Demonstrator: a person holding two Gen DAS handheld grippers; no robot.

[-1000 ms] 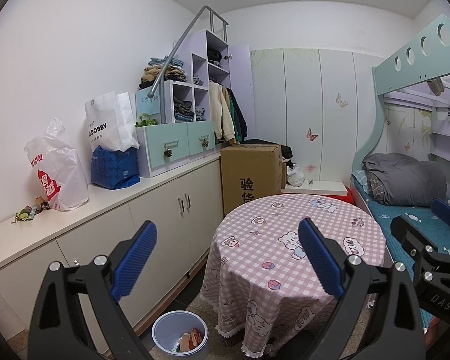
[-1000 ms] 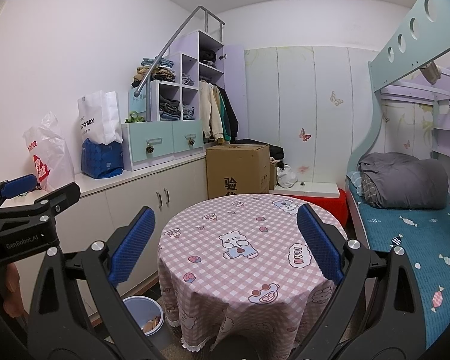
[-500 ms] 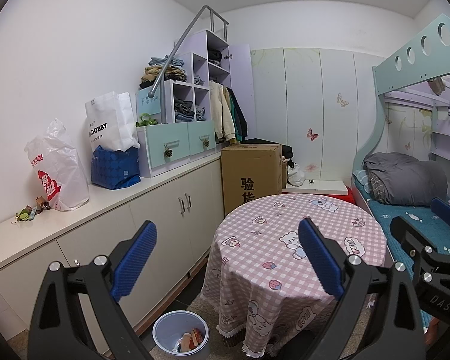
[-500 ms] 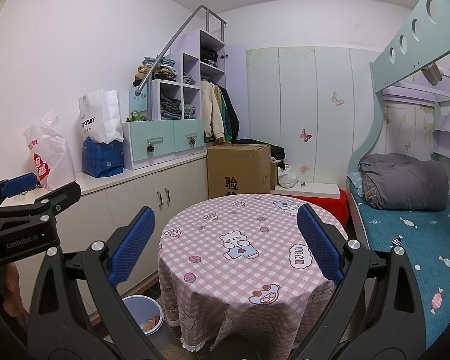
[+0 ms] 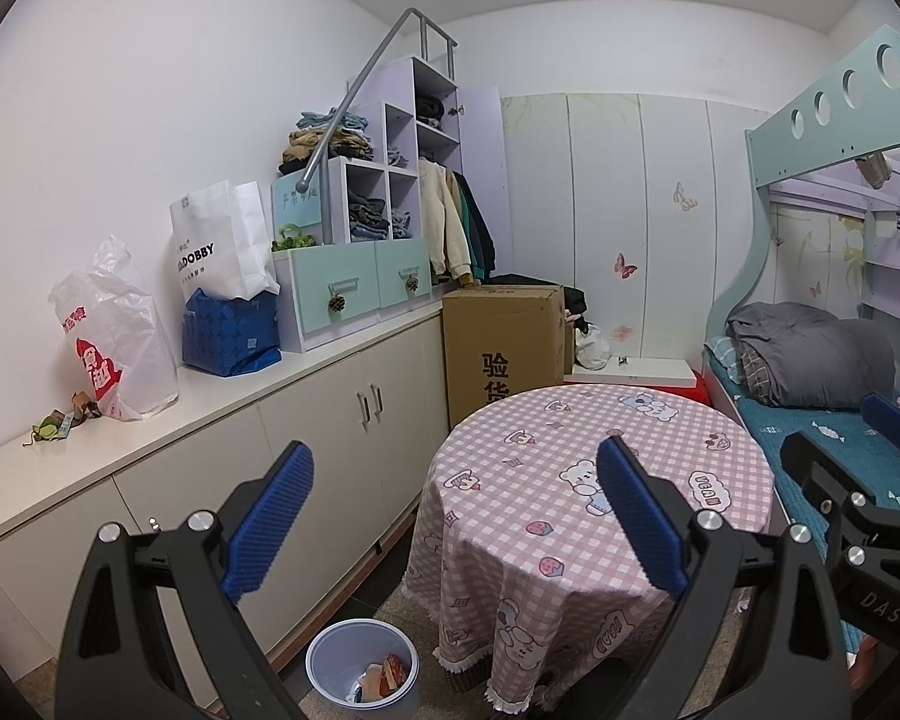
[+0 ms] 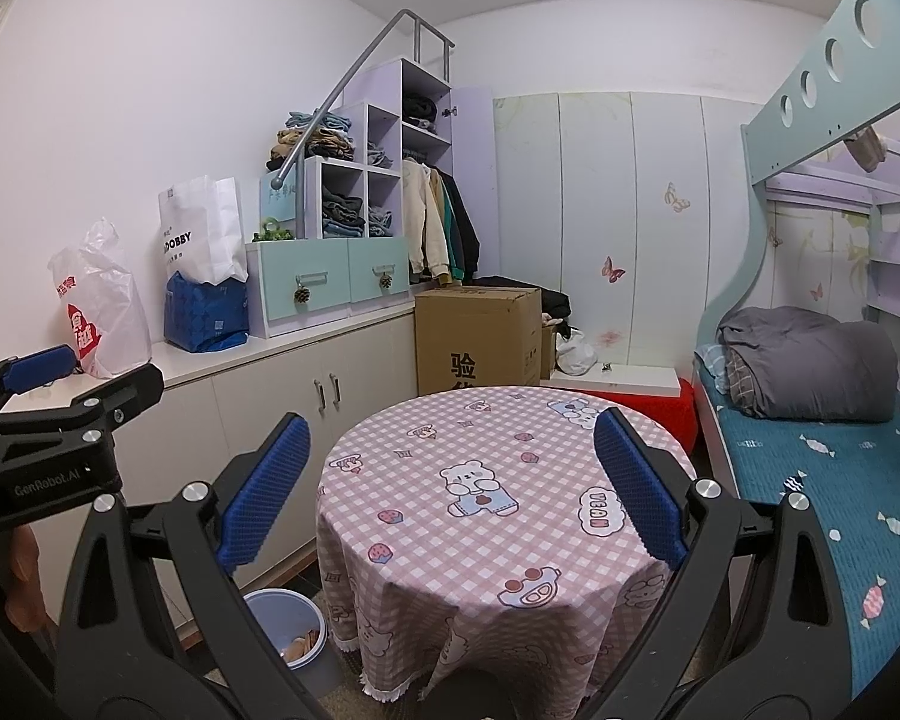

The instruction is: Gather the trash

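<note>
A bunk bed (image 6: 822,468) with a teal cover is lying along the right wall and a long white cabinet counter (image 5: 222,396) is running along the left, with a round table (image 6: 498,480) under a pink checked cloth standing between them. On the floor between cabinet and table a pale blue waste bin (image 5: 363,669) is sitting with wrappers inside, while small scraps of trash (image 5: 60,420) are lying on the counter's near end beside a white plastic bag (image 5: 114,336). The left gripper (image 5: 456,516) and right gripper (image 6: 450,492) are both hanging in the air before the table, jaws spread wide and holding nothing.
</note>
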